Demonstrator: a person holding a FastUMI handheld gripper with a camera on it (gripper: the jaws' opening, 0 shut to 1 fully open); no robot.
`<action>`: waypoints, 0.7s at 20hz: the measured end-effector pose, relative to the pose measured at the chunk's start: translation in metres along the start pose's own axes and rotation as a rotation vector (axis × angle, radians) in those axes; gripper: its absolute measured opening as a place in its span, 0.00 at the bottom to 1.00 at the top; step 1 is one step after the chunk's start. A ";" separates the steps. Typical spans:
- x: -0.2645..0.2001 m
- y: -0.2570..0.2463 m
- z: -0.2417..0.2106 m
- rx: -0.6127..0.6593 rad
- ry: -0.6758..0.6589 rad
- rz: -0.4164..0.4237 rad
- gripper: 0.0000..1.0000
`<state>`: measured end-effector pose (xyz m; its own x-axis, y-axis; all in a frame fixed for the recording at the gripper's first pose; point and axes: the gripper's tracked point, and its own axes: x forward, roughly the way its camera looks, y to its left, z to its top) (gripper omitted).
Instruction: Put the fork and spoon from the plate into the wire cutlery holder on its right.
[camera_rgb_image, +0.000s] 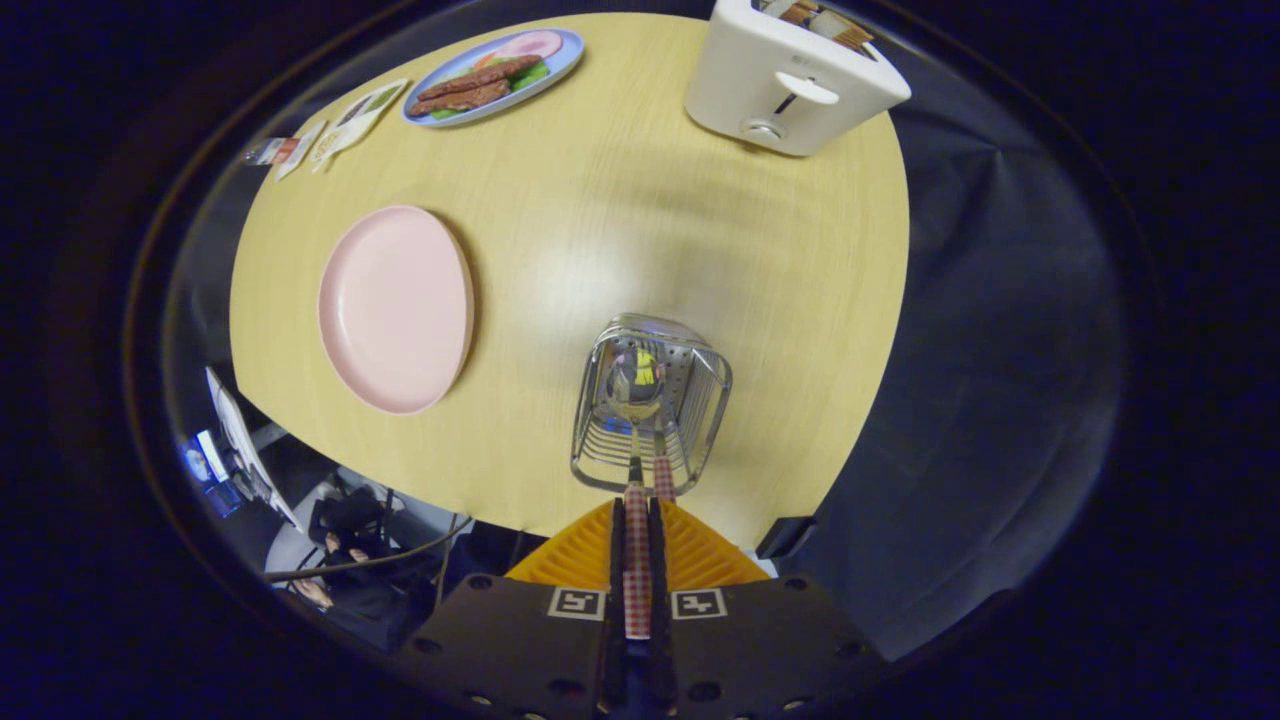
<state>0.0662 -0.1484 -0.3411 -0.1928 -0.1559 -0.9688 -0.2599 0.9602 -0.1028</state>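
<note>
Spoon (636, 392) first: its bowl hangs inside the holder (650, 405), and its checked handle runs back from the holder's near rim straight between your gripper's (636, 520) fingers, which are pressed together on that handle, so you are pinching the spoon while it is lowered into the basket. Just beside that handle, at the holder's near rim, a second checked handle (664, 478) pokes up; that looks like the fork already dropped in, though its head is lost among the wires and you should not take it as certain. The plate (395, 308), well to the left of the holder, is bare, with no cutlery left on it. So judge the task as nearly done: what remains is to let the spoon go so it stands in the holder on its own and then lift clear without catching the wire rim. Beyond the holder, at the far side of the table (620, 200), stands a toaster (790, 85); far beyond the plate sits a blue dish of food (495, 75).
</note>
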 end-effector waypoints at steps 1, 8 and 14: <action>0.000 0.001 0.000 -0.001 -0.013 0.001 0.12; -0.010 0.007 -0.008 0.050 -0.108 0.033 0.32; -0.023 0.038 -0.010 0.126 -0.266 0.135 0.85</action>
<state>0.0512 -0.1104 -0.3208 0.0411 0.0250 -0.9988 -0.1268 0.9917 0.0196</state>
